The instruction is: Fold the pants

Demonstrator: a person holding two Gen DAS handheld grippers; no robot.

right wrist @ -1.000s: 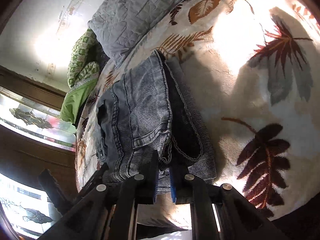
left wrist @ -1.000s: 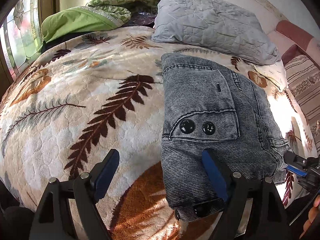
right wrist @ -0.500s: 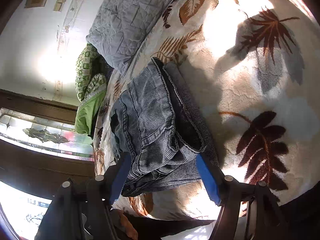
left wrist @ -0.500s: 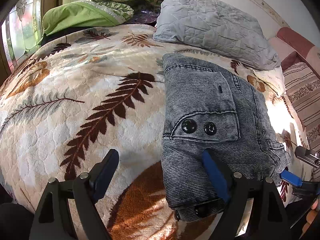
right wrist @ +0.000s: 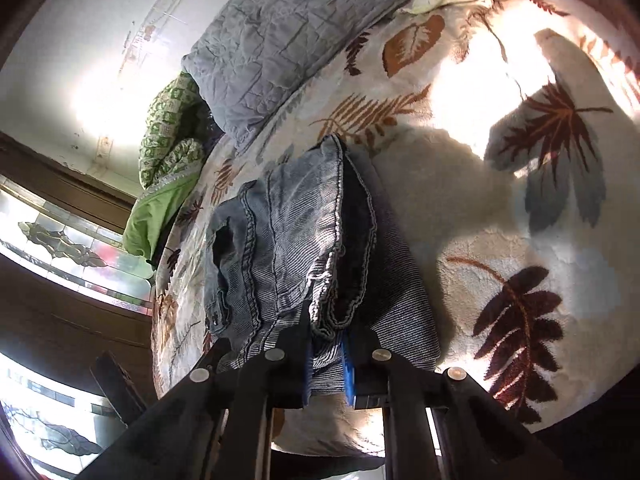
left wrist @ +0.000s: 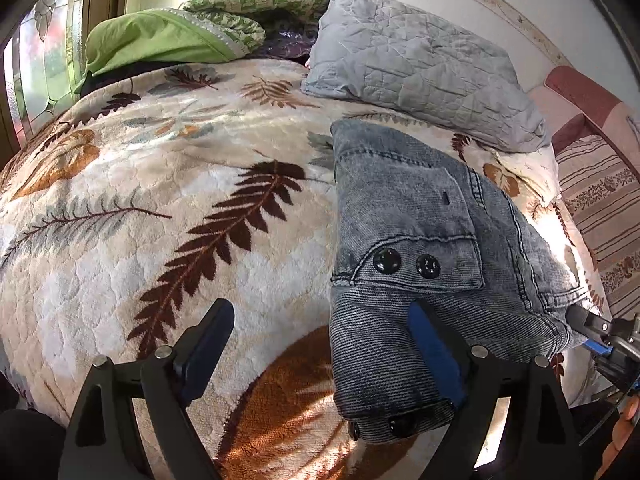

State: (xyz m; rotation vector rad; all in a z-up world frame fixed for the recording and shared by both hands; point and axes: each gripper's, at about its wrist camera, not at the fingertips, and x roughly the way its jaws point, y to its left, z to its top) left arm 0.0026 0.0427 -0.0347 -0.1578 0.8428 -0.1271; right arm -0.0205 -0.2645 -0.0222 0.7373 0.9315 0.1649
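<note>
The folded grey denim pants (left wrist: 416,248) lie on the leaf-print blanket (left wrist: 160,208), with two black snap buttons facing up. My left gripper (left wrist: 320,344) is open and empty; its right finger (left wrist: 432,344) rests over the near left end of the pants, its left finger over the blanket. My right gripper (right wrist: 326,364) is shut on the near edge of the pants (right wrist: 288,248), pinching several denim layers between its blue pads. The right gripper also shows at the right edge of the left wrist view (left wrist: 592,332).
A grey quilted pillow (left wrist: 420,64) lies behind the pants. Green bedding (left wrist: 160,40) is piled at the back left beside a stained-glass window (right wrist: 68,240). A striped cushion (left wrist: 600,192) lies at the right. The bed's near edge runs just under both grippers.
My right gripper opened half a second ago and has now shut again on the near edge of the pants. My left gripper stayed open and barely moved.
</note>
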